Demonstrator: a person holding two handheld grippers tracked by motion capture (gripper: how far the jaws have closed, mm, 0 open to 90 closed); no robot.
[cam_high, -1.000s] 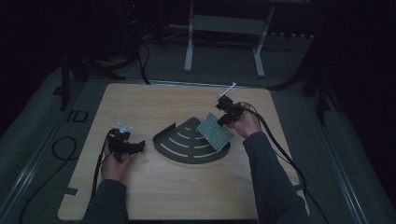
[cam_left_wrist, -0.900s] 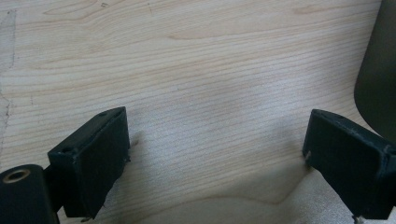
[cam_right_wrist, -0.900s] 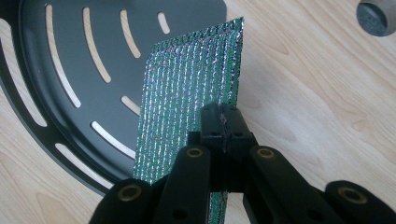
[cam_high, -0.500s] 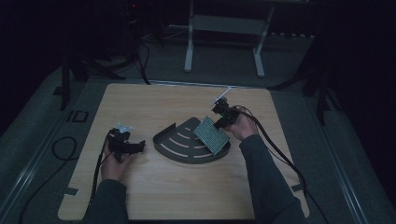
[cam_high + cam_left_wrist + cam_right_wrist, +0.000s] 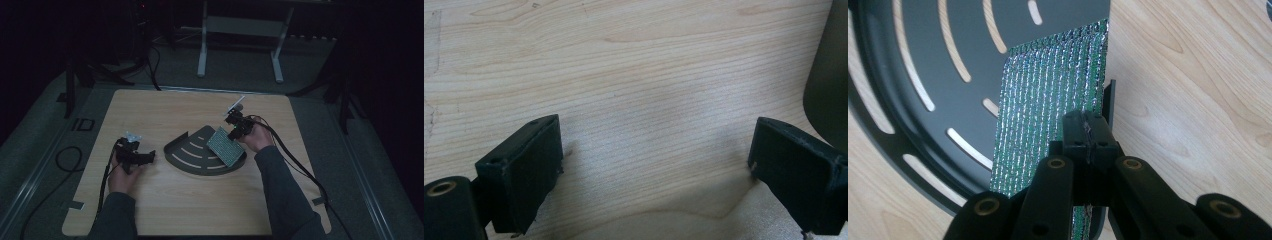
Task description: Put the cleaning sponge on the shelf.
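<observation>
The shiny green pouch [image 5: 1048,105] is pinched at one edge between the closed jaws of the right tool [image 5: 1087,131] and hangs out ahead of it, draped over the straight wall of a dark fan-shaped tray [image 5: 923,55] with curved slots. Most of the pouch lies over the tray floor; the gripped edge sits just above the tray's wall. In the high view the pouch [image 5: 226,146] covers the tray's right corner, with the right tool [image 5: 235,127] at its far end.

It looks like a thin, quilted foil sheet: light, limp enough to sag and fold, and probably slippery on its glossy face. A grip on the edge, as here, seems sensible, since the flat middle offers nothing to pinch. It may swing or crumple if moved fast.

Well off to the left, the left tool [image 5: 654,165] rests low over the bare wooden tabletop [image 5: 639,75], jaws spread wide and holding nothing, the tray's rim just beyond its right jaw.
</observation>
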